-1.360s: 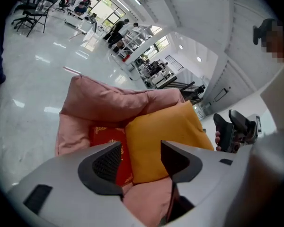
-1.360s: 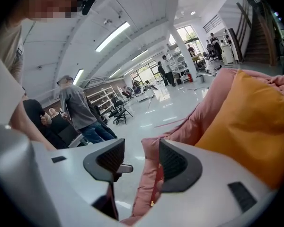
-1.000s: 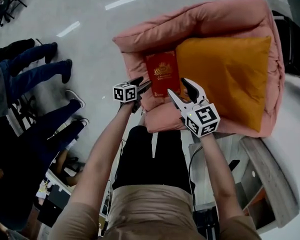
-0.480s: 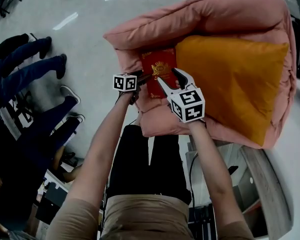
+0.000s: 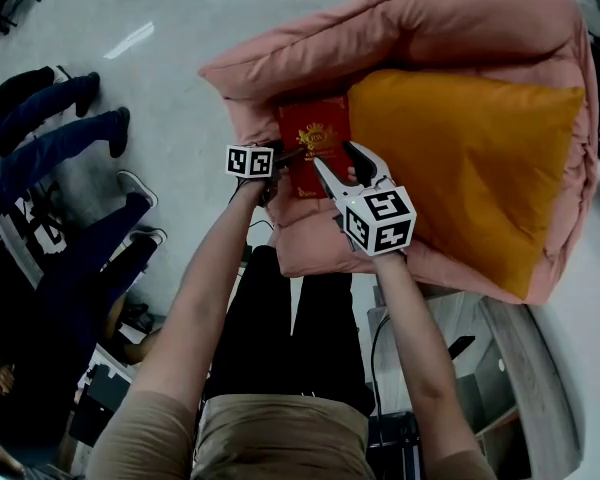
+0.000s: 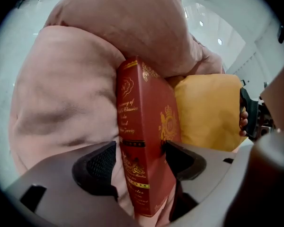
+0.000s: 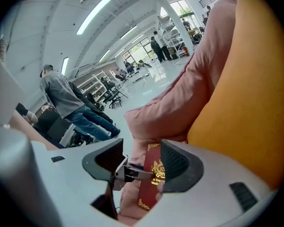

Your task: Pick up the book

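Observation:
A red book (image 5: 315,146) with gold print leans on edge in a pink padded chair (image 5: 430,28), against an orange pillow (image 5: 470,158). My left gripper (image 5: 280,156) is at the book's left edge. In the left gripper view the book's spine (image 6: 132,141) stands between the jaws of the left gripper (image 6: 139,162). Those jaws have just been opening, and the left pad (image 6: 98,166) stands off the spine. My right gripper (image 5: 338,161) hangs open over the book's lower right corner. In the right gripper view the book (image 7: 151,174) shows beyond the spread jaws of the right gripper (image 7: 142,167).
Several people stand on the grey floor at the left (image 5: 70,118); one in a grey top (image 7: 61,96) shows in the right gripper view. The chair's pink arm (image 6: 66,89) bulges left of the book. A pale curved surface (image 5: 590,348) lies at the right.
Both grippers have come down to the book. The left jaws now straddle its left edge, and the right gripper has moved left over its lower right corner.

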### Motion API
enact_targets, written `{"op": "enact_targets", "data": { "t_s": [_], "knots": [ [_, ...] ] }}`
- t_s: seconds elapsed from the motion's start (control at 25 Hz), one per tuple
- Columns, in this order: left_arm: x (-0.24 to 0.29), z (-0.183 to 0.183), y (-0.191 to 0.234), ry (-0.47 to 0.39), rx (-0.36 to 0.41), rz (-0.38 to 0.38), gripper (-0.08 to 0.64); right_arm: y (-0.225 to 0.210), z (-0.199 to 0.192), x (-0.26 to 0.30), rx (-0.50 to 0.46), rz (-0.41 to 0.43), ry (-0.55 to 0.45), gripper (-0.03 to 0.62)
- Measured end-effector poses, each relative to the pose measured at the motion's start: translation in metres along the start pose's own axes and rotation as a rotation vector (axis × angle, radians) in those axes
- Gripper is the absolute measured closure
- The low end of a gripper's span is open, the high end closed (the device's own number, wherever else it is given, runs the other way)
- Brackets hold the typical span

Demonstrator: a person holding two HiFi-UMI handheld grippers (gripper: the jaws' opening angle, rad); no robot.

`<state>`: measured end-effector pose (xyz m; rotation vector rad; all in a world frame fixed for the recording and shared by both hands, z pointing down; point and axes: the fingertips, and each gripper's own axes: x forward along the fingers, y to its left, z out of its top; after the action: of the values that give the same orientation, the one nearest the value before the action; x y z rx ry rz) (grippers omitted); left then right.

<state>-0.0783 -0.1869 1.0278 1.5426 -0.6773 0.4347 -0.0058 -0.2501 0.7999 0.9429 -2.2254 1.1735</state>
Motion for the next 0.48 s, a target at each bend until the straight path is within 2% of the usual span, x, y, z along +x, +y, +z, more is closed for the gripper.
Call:
{"op": "enact_targets", "data": {
  "t_s": [0.12, 0.32, 0.48],
  "knots": [
    [0.001, 0.008, -0.01, -0.028, -0.014, -0.041, 0.239, 0.004, -0.002, -0.003, 0.005, 0.008, -0.006, 0.354],
    [-0.008, 0.013, -0.032, -0.04, -0.012, -0.056, 0.23, 0.009, -0.007, -0.014, 0.036, 0.017, -0.029, 0.354],
    [-0.024, 0.013, -0.049, -0.037, -0.04, -0.143, 0.23, 0.014, -0.013, -0.019, 0.052, 0.028, -0.036, 0.354]
  ]
}}
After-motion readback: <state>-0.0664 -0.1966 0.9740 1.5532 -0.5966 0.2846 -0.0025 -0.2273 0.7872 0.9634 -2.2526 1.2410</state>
